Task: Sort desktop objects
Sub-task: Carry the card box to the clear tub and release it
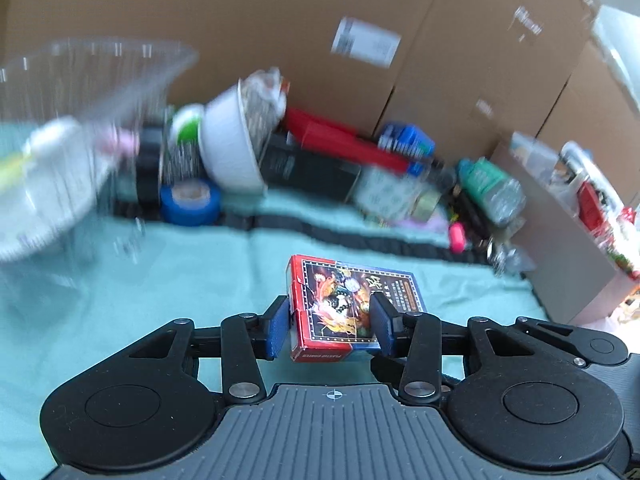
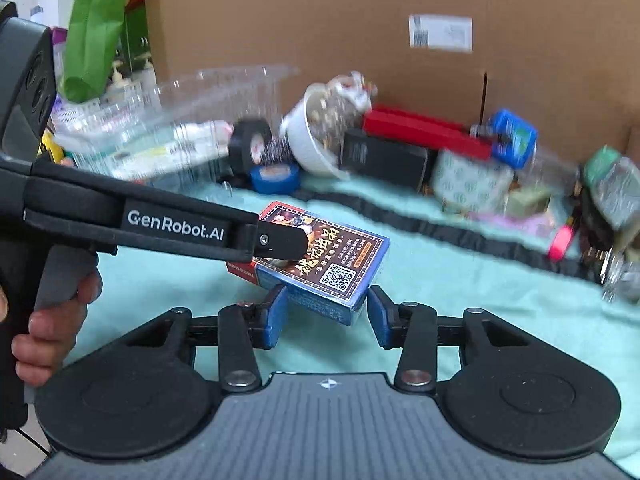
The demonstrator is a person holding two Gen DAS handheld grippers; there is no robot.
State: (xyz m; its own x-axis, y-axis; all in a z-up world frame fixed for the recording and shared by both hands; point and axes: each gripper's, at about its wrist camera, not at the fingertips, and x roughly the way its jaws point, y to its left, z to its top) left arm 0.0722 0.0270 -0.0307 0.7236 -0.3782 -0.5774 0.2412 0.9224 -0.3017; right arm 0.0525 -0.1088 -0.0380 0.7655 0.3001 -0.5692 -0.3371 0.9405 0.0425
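Above the teal cloth (image 1: 224,280), the left gripper (image 1: 332,326) clamped a red-and-blue card box (image 1: 348,308) reading "PLAYING"; the right gripper (image 2: 326,316) stood apart.

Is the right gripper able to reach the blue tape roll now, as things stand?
Probably not directly. The card box sits between the right gripper's pads, held by the left gripper, and blocks the way to the blue tape roll.
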